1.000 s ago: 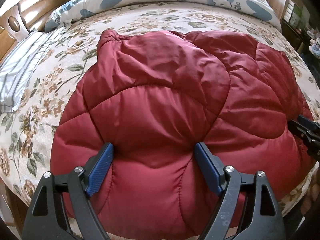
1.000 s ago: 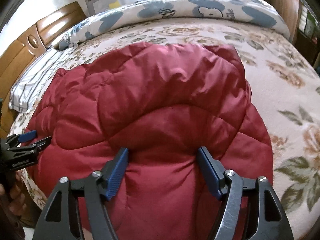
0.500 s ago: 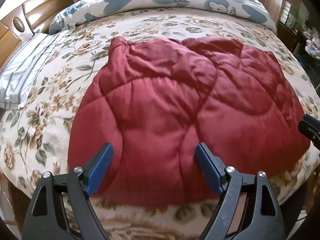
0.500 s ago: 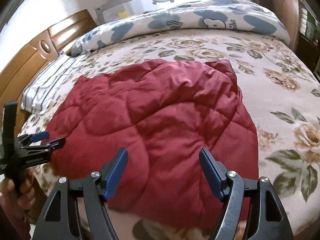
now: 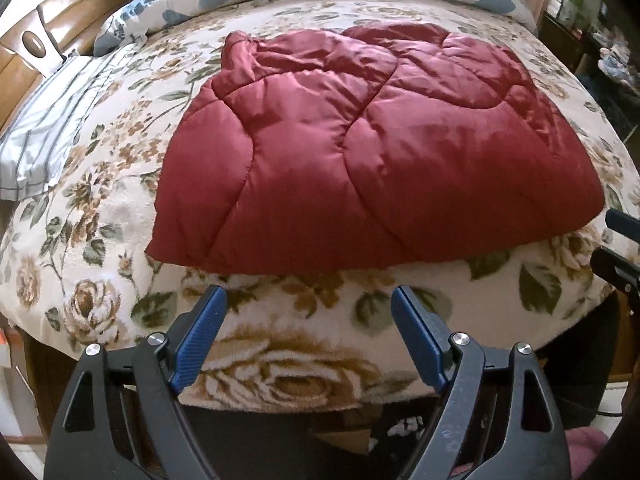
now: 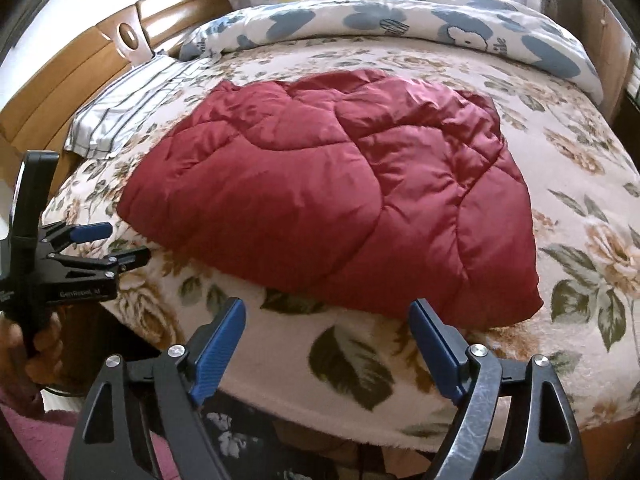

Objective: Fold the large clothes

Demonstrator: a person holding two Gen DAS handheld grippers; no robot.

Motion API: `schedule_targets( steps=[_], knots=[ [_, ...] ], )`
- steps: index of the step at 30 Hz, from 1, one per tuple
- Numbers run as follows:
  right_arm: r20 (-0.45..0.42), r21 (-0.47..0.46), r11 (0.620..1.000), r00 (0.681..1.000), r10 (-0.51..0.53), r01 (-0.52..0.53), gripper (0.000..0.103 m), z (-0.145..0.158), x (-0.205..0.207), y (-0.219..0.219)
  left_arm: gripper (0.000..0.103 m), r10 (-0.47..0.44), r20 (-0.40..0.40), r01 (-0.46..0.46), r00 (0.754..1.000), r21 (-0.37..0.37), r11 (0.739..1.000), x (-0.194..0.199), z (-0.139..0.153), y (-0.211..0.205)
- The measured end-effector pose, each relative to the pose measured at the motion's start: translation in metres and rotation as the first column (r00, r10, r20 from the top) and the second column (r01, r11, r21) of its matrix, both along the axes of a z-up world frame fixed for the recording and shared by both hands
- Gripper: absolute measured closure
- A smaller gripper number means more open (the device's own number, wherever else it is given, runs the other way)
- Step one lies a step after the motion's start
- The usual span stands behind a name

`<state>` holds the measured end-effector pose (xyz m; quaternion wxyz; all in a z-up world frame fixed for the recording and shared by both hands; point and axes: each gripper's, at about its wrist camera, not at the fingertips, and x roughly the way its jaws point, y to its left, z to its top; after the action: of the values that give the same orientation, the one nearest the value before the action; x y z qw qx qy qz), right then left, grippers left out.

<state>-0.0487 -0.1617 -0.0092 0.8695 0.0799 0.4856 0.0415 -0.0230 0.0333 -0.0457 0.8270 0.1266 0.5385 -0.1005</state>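
Right gripper (image 6: pixel 326 314) opening, empty; left gripper (image 5: pixel 308 304) apparently wide, empty.

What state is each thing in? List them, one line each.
Red quilted jacket: folded, lying flat on the bed, held by neither gripper.
Left gripper: open, nothing between its fingers, clear of the jacket.
Right gripper: jaws opening, nothing between them.
Floral blanket: spread over the bed.
Striped pillow: lying by the headboard.
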Motion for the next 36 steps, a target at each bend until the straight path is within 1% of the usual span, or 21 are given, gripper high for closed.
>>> schedule_targets(
  steps=[2, 4, 5, 6, 10, 18, 36],
  knots=[
    [0.009, -0.004, 1.000, 1.000, 0.003, -0.003, 0.017, 0.009, -0.002, 0.003, 0.018, -0.006, 0.018, 0.006, 1.000, -0.003, 1.000, -0.004, 0.009, -0.002],
    [0.027, -0.014, 1.000, 1.000, 0.000, 0.001, 0.012, 0.020, -0.003, 0.005, 0.018, -0.010, 0.041, 0.010, 0.999, -0.003, 1.000, -0.006, 0.020, -0.004],
    [0.035, -0.019, 1.000, 0.999, -0.003, 0.004, 0.008, 0.025, -0.004, 0.005, 0.018, -0.009, 0.049, 0.010, 0.999, -0.004, 1.000, -0.008, 0.023, -0.004],
    [0.047, -0.024, 1.000, 0.999, -0.006, 0.007, 0.006, 0.030, -0.004, 0.005, 0.018, -0.010, 0.056, 0.010, 0.998, -0.006, 1.000, -0.008, 0.027, -0.004],
    [0.068, -0.017, 1.000, 0.998, -0.013, 0.014, 0.006, 0.040, -0.003, 0.004, 0.018, -0.001, 0.078, 0.002, 0.997, -0.020, 1.000, -0.005, 0.040, -0.004],
    [0.048, -0.014, 0.999, 0.998, -0.035, 0.035, 0.006, 0.033, 0.003, -0.002, 0.018, 0.018, 0.079, -0.017, 0.997, -0.018, 1.000, 0.002, 0.041, -0.003],
    [0.041, -0.009, 0.998, 0.998, -0.055, 0.055, 0.006, 0.028, 0.021, -0.011, 0.018, 0.008, 0.084, -0.007, 0.996, -0.019, 1.000, 0.011, 0.040, -0.013]
  ],
)
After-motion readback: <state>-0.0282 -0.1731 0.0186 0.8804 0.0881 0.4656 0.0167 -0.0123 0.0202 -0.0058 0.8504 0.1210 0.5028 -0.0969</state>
